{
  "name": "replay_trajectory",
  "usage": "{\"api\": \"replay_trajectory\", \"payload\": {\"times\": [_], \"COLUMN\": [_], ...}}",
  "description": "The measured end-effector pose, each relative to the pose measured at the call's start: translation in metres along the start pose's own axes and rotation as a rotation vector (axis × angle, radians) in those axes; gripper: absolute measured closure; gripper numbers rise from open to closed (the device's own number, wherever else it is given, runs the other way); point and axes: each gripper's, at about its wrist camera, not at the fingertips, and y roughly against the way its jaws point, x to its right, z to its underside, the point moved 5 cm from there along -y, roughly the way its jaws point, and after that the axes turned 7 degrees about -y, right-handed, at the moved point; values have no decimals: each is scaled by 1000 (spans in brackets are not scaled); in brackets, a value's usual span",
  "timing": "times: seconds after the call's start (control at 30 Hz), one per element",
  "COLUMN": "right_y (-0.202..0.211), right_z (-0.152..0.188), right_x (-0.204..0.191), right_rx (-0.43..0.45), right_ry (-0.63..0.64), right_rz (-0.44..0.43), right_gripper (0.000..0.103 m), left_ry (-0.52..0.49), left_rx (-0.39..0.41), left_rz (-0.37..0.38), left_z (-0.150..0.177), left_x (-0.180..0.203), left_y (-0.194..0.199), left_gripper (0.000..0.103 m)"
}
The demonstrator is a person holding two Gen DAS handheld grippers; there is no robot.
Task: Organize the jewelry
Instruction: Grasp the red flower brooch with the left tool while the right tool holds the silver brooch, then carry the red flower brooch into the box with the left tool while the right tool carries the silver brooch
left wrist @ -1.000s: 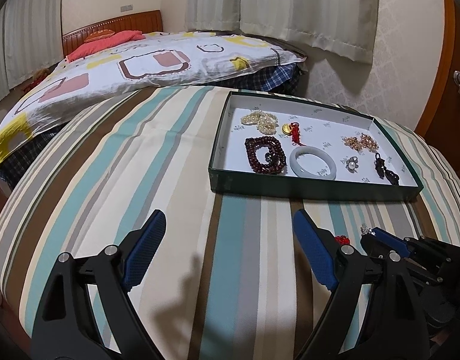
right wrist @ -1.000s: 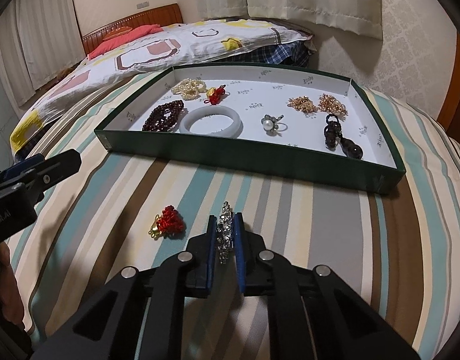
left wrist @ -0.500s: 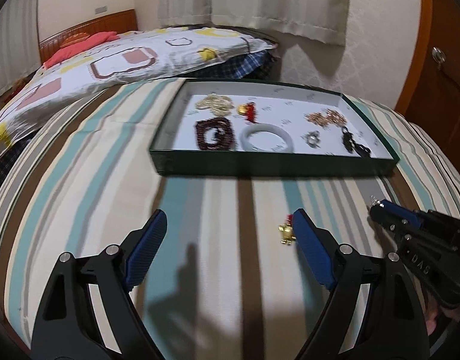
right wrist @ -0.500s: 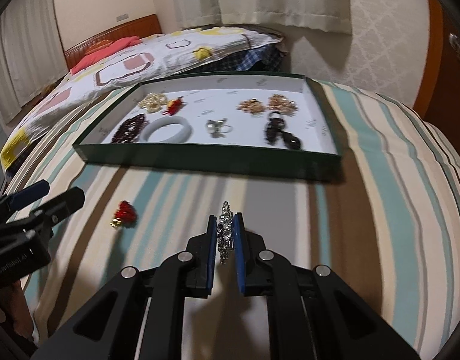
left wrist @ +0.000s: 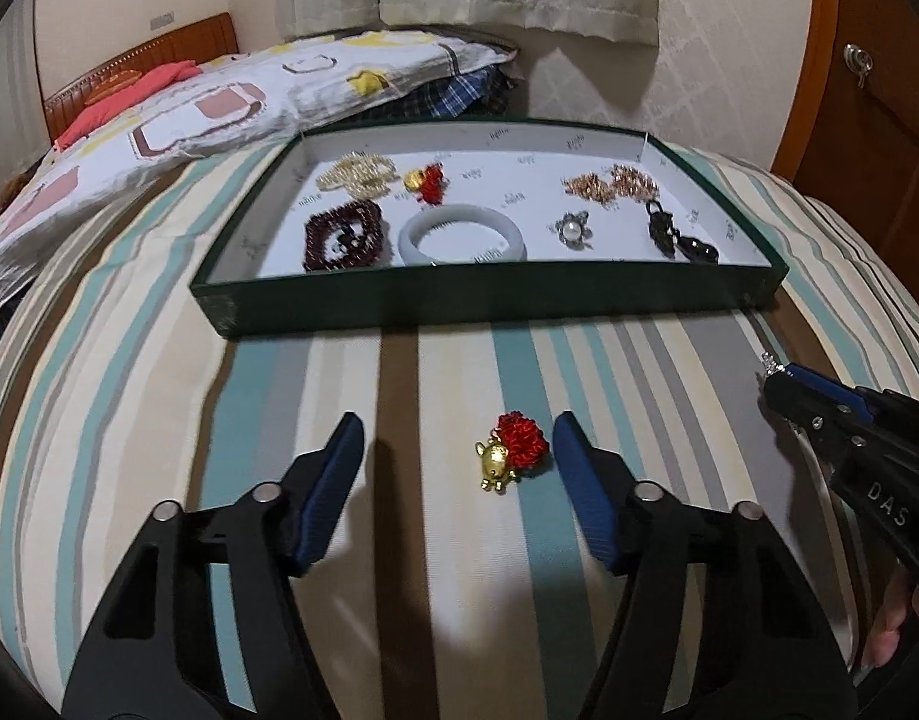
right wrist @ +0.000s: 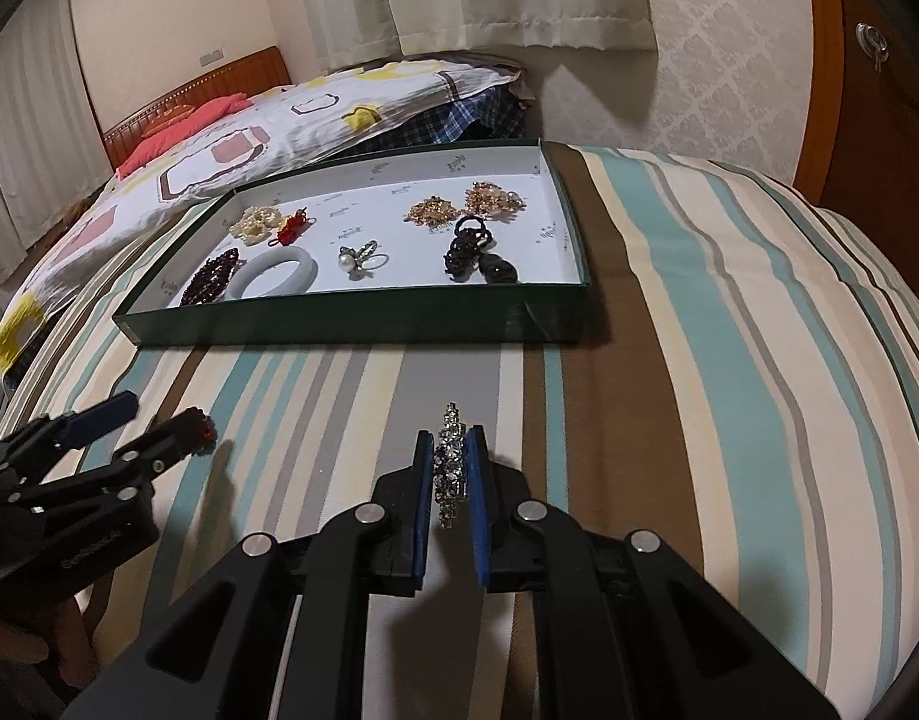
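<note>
**Green tray nearly filled, two pieces still out**

Green-walled tray (left wrist: 495,300) across the upper middle of the left wrist view, white floor already stocked: pearl cluster (left wrist: 357,171) and red-and-gold charm (left wrist: 426,181) at upper left, dark red bead bracelet (left wrist: 342,235) and pale jade bangle (left wrist: 462,234) below them, pearl ring (left wrist: 572,230) at centre, gold-toned pair (left wrist: 609,183) and black bead piece (left wrist: 678,234) toward the right. By these frames, most of the sorting done.

Left to place: second red-and-gold charm (left wrist: 510,450) on the striped bedspread (left wrist: 159,420), lower centre of the frame, lying between the fingers of the left gripper (left wrist: 456,450). Jaws just been closing, pads not yet pressing on it; right pad just beside the red knot. Rhinestone clip (right wrist: 450,468) pinched upright in the right gripper (right wrist: 450,462), lower centre of the right wrist view, short of the tray.

Readable writing: "DAS" on the right gripper body at the right edge. Small repeated print on the tray lining, too fine to read. Lettering on the left gripper body illegible.
</note>
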Motion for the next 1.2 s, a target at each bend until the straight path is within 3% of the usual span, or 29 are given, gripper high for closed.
{"api": "replay_trajectory", "payload": {"times": [0.13,0.23,0.3,0.33,0.9,1.2], "right_y": [0,-1,-2,-1,0,10], "right_z": [-1,-1,-1,-1,-1,-12], "right_x": [1,2,2,2,-3,-10], "right_rx": [0,-2,-3,-3,1,29], "right_ry": [-6,-10,-9,-8,4,12], "right_rz": [-1,-2,-2,-2,-2,-19], "right_gripper": [91,91,91,91,91,91], "left_ry": [-5,-16,-27,-30,-23,-6], "left_rx": [-8,0,5,7,19,69], "left_rz": [6,11,18,21,14,14], "left_z": [1,0,0,0,0,-17], "left_x": [3,3,4,5,1,-7], "left_y": [-5,-4,-4,-4,2,20], "left_gripper": [50,64,81,83,88,88]}}
